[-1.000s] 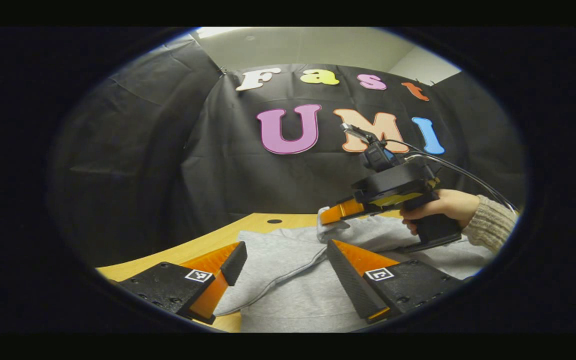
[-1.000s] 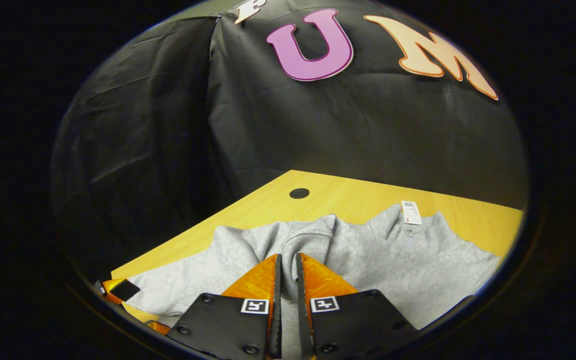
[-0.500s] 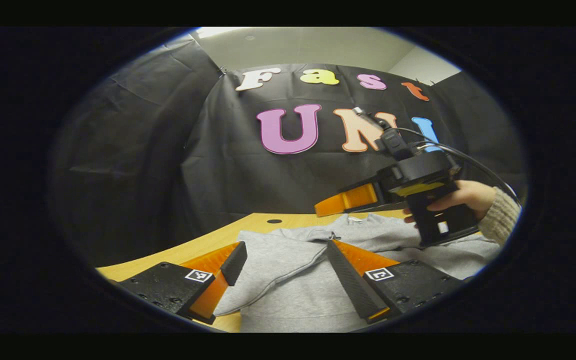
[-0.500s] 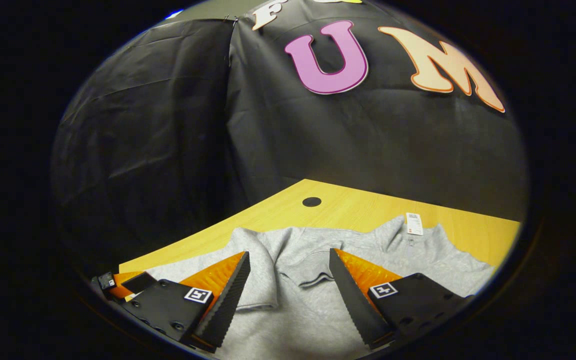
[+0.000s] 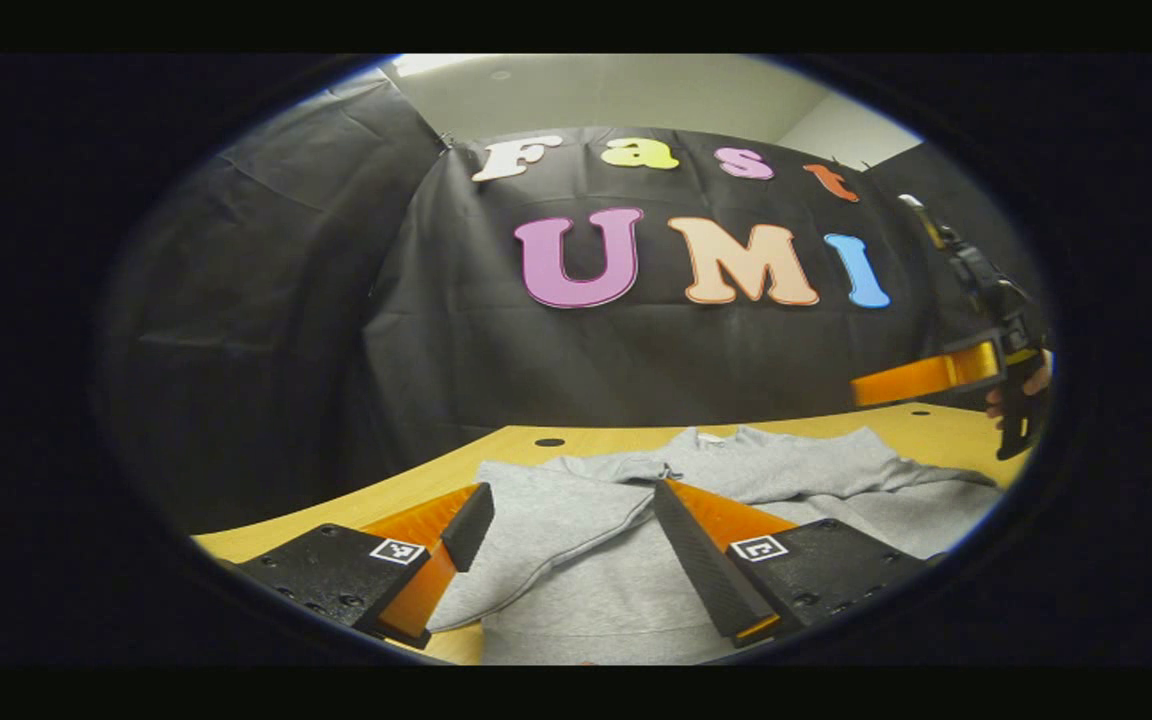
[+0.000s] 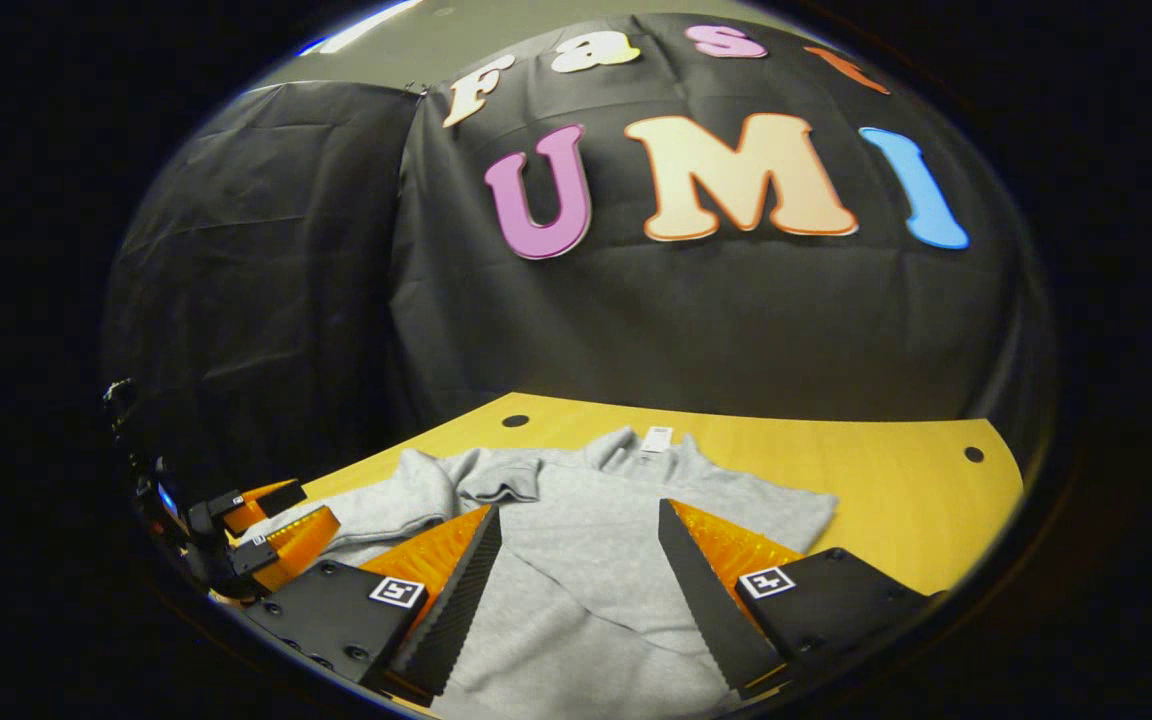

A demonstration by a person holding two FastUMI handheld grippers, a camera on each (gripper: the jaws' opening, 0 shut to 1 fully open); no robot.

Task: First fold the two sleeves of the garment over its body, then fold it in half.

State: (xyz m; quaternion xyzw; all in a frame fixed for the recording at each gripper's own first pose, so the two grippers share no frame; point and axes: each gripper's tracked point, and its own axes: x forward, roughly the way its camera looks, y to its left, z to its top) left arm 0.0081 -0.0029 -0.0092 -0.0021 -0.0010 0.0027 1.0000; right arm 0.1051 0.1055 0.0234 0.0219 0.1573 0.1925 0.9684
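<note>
Left gripper (image 5: 564,535): fingers wide apart, holding nothing, low over the near part of the grey garment (image 5: 736,475). The garment lies flat on the wooden table (image 5: 336,500) and fills the gap between the two fingers. One sleeve (image 5: 536,525) is folded in over the body; its edge runs diagonally from near the left finger up toward the tip of the right finger, cuff end near that tip.

Right gripper (image 6: 580,545): fingers also spread wide, nothing between them but cloth below, no contact visible. In the right gripper view the garment (image 6: 586,500) lies ahead of and under the fingers, collar and white tag (image 6: 655,438) at the far end, just beyond the fingertips. A folded sleeve cuff (image 6: 501,490) sits just ahead of the left fingertip. Bare table (image 6: 916,500) lies to the right of the right finger, with a small round hole (image 6: 974,454) farther right and another hole (image 6: 515,421) ahead-left.

In the left gripper view the right gripper (image 5: 921,378) shows far to the right of the left gripper's own fingers, raised above the table and clear of the garment, with a hand (image 5: 1021,392) on its grip. In the right gripper view the left gripper (image 6: 271,520) sits far left of the fingers, at the garment's edge.
</note>
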